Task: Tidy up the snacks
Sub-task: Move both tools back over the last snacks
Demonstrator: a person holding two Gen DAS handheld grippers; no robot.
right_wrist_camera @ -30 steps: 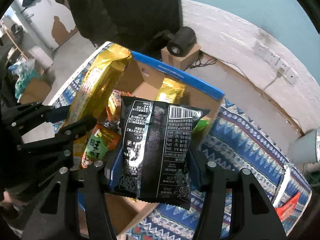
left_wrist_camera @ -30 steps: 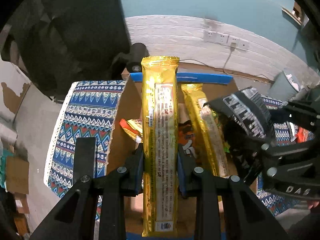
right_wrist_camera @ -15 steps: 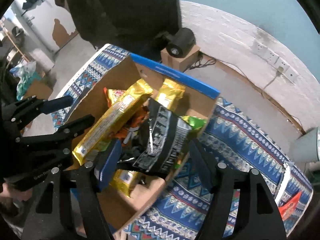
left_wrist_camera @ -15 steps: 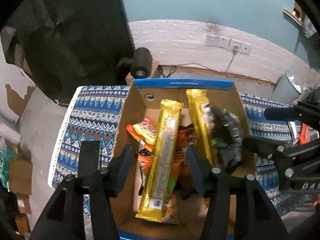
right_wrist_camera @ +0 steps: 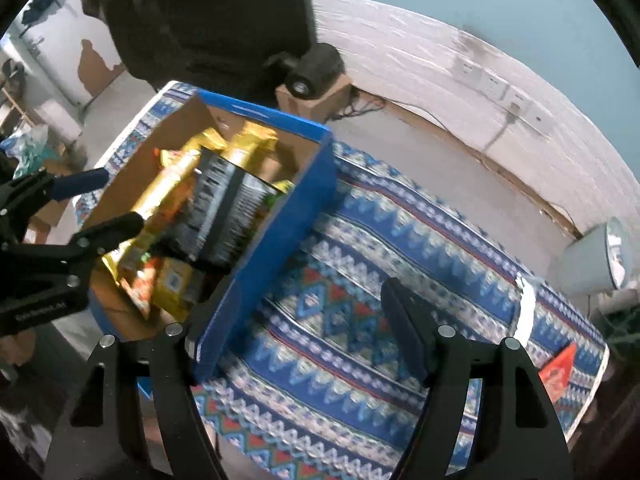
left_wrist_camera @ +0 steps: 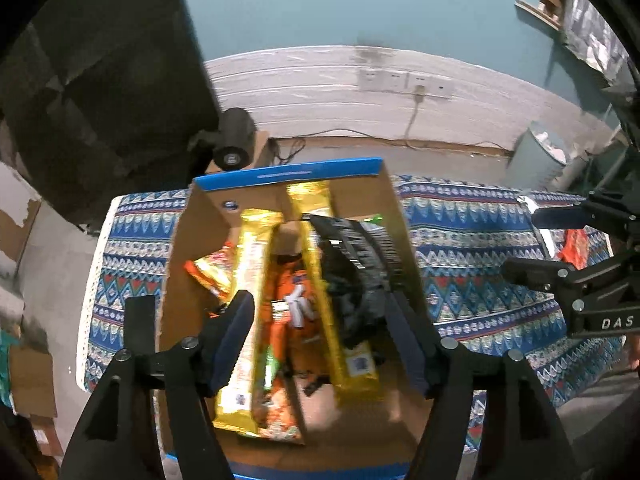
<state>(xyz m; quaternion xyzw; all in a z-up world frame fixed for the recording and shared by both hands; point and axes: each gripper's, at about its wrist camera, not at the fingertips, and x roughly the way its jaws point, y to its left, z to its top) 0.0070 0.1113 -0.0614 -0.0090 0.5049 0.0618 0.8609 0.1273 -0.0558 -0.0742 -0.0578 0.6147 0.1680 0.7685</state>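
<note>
A cardboard box with blue rims (left_wrist_camera: 202, 208) (right_wrist_camera: 304, 188) sits on a patterned blue cloth and holds snacks. Two long gold packs (left_wrist_camera: 250, 280) (left_wrist_camera: 320, 248), a black pack (left_wrist_camera: 360, 256) (right_wrist_camera: 228, 204) and orange packs (left_wrist_camera: 294, 300) lie inside. My left gripper (left_wrist_camera: 320, 320) is open and empty above the box; it shows in the right wrist view (right_wrist_camera: 96, 200). My right gripper (right_wrist_camera: 304, 320) is open and empty over the cloth beside the box's right wall; it shows in the left wrist view (left_wrist_camera: 532, 244).
The patterned cloth (right_wrist_camera: 400, 280) covers the table. A red-orange snack pack (right_wrist_camera: 558, 368) (left_wrist_camera: 576, 244) lies at its right end. A grey bin (left_wrist_camera: 540, 156) and a black device on a small box (left_wrist_camera: 234, 148) stand on the floor by the wall.
Both grippers opened and dropped the gold pack and the black pack into the box. Both then drew back, and the right one swung right over the cloth.
</note>
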